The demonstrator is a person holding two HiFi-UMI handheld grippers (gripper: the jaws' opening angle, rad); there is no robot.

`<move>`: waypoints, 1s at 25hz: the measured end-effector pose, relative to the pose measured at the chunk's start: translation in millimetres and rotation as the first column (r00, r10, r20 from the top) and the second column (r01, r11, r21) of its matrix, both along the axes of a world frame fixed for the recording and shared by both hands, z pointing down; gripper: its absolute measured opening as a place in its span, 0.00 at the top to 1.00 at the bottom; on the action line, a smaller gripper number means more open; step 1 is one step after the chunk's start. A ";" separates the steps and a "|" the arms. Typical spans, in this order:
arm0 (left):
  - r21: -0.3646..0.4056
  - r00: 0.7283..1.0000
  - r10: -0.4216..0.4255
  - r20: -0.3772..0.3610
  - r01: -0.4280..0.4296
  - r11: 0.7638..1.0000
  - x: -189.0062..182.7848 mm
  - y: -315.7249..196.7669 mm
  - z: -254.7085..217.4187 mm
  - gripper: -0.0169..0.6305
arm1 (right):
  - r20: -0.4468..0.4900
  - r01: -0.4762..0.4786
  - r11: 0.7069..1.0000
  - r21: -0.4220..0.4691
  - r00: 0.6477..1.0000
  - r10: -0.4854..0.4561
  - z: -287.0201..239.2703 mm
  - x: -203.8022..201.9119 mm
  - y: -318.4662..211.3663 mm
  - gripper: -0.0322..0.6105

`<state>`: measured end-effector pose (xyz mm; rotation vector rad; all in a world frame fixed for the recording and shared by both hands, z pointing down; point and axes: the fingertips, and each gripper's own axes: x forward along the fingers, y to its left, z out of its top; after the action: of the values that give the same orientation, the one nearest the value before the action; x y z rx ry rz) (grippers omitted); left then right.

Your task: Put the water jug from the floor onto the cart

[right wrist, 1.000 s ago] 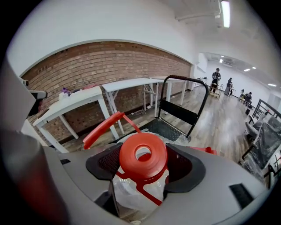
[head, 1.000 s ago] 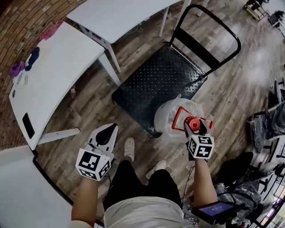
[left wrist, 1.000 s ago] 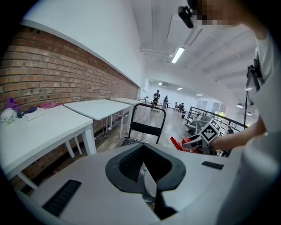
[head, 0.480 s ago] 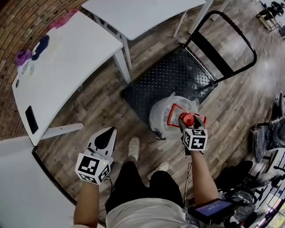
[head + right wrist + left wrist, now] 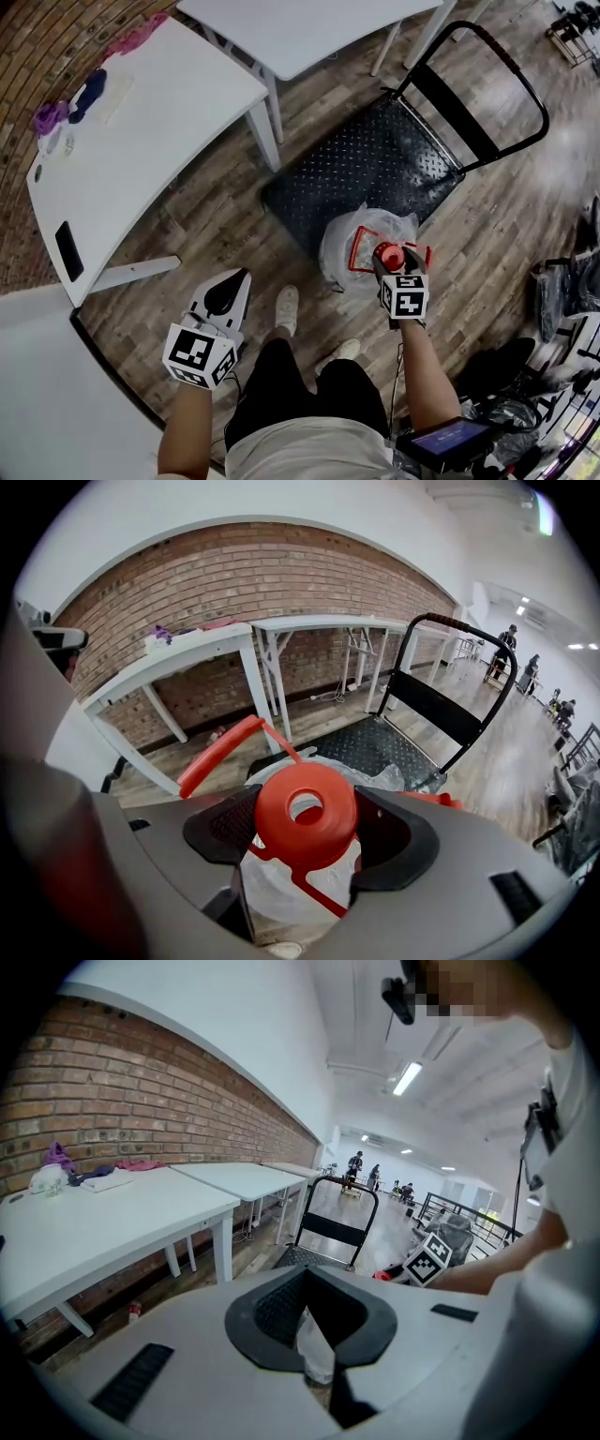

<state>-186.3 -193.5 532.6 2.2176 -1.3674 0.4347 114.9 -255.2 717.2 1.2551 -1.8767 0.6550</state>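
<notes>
The water jug [image 5: 354, 246] is clear plastic with a red cap [image 5: 385, 253] and a red handle [image 5: 220, 747]. My right gripper [image 5: 386, 255] is shut on that cap [image 5: 305, 817], one black pad on each side. The jug's body overlaps the near corner of the black cart platform [image 5: 375, 159]; whether it rests on anything cannot be told. The cart's tall black handle [image 5: 487, 84] rises at the far side. My left gripper [image 5: 242, 277] hovers over the floor at the left, shut with nothing in it, well apart from the jug.
A white table [image 5: 141, 150] stands at the left by the brick wall, with cloths and a dark phone [image 5: 67, 251] on it. A second white table [image 5: 300, 28] is at the back. The person's white shoes [image 5: 286, 309] are just behind the jug. Dark clutter [image 5: 562, 281] lies at the right.
My right gripper has carried the jug a little left, nearer the cart's near corner. The head view has shifted. The left gripper has hardly moved.
</notes>
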 end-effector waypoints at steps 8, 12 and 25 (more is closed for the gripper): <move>-0.005 1.000 0.015 -0.014 -0.015 1.000 1.4 3.8 -0.8 0.97 | 0.005 -0.005 1.000 -0.021 1.000 0.005 10.8 2.5 2.0 0.46; -0.001 0.999 0.026 -0.031 -0.026 1.000 1.6 2.0 -1.9 0.97 | -0.011 -0.014 1.000 -0.021 1.000 0.014 7.3 3.8 2.8 0.46; 0.114 0.960 0.267 -0.083 -0.257 0.960 35.4 -42.0 -54.5 0.98 | 0.239 -0.241 0.905 0.352 0.957 0.162 -204.2 13.2 27.6 0.54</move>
<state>-150.9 -235.5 478.0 2.4823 -1.0705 0.3483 128.1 -227.5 513.0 1.7043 -2.1315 0.5621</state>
